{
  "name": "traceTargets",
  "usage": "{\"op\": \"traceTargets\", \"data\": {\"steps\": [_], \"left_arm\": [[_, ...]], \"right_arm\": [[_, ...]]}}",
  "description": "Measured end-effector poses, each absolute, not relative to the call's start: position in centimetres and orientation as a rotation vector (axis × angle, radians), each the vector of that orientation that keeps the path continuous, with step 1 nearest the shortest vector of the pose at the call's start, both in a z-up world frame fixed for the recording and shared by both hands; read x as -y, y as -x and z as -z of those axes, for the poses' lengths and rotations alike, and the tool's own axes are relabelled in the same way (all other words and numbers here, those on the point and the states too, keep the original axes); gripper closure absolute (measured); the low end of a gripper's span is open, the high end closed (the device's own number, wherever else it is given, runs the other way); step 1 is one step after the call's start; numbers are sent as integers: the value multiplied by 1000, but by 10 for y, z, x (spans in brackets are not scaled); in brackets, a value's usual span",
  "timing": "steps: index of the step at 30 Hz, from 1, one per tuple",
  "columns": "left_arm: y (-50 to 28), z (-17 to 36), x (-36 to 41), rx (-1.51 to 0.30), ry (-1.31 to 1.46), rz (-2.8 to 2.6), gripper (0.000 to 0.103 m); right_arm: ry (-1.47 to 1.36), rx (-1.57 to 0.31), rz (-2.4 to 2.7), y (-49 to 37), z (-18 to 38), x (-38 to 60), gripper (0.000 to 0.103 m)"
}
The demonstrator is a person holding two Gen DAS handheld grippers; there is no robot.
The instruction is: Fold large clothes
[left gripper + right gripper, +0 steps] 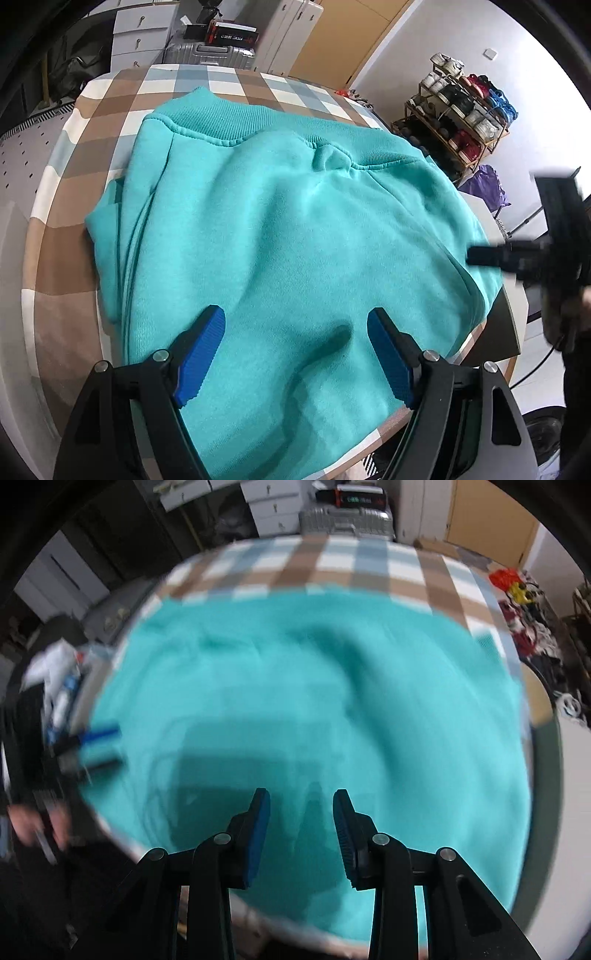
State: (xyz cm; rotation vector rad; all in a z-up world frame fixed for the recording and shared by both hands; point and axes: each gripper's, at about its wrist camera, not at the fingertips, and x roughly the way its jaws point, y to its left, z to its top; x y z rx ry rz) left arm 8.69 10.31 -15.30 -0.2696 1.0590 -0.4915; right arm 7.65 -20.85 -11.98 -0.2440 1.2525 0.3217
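Note:
A teal sweatshirt (295, 221) lies folded on the checked tablecloth (74, 206), its ribbed band along the far edge. My left gripper (295, 312) hovers open over the near part of the sweatshirt, with nothing between its blue pads. My right gripper (301, 793) points steeply down over the same sweatshirt (295, 686); its jaws stand apart with only cloth below them. In the left wrist view one blurred dark finger (484, 256) of the right gripper shows at the sweatshirt's right edge. The left gripper (99, 746) shows blurred at the cloth's left edge in the right wrist view.
The table's right edge (509, 325) drops off close to the sweatshirt. A shoe rack (458, 122) and a purple bag (487, 184) stand beyond it. A silver suitcase (210, 55) and white drawers (140, 33) sit behind the table. Clutter (59, 686) lies at the left.

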Motion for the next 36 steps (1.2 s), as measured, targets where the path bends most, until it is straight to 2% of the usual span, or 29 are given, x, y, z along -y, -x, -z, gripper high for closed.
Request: {"op": "traceTargets", "data": {"steps": [3, 6, 12, 17, 21, 26, 30, 33, 36], "left_arm": [[-80, 154, -103, -1064, 240, 508, 28], [-73, 154, -107, -1053, 233, 520, 28], [-47, 140, -119, -1007, 233, 552, 27], [-49, 163, -105, -1077, 95, 536, 28], [-54, 172, -100, -1081, 73, 513, 28], [-44, 177, -77, -1033, -121, 482, 28], [-44, 159, -78, -1006, -68, 478, 27], [-47, 135, -70, -924, 31, 533, 27], [-55, 128, -54, -890, 78, 580, 27]], "right_arm": [[310, -1314, -265, -66, 159, 224, 68], [274, -1211, -272, -67, 179, 227, 68], [238, -1191, -245, -61, 157, 227, 69], [151, -1125, -405, -42, 129, 205, 68], [282, -1129, -381, -39, 153, 170, 67], [296, -1104, -346, -36, 182, 172, 67], [274, -1087, -387, -27, 157, 188, 70], [254, -988, -294, -26, 129, 226, 67], [214, -1016, -186, -42, 131, 266, 67]]}}
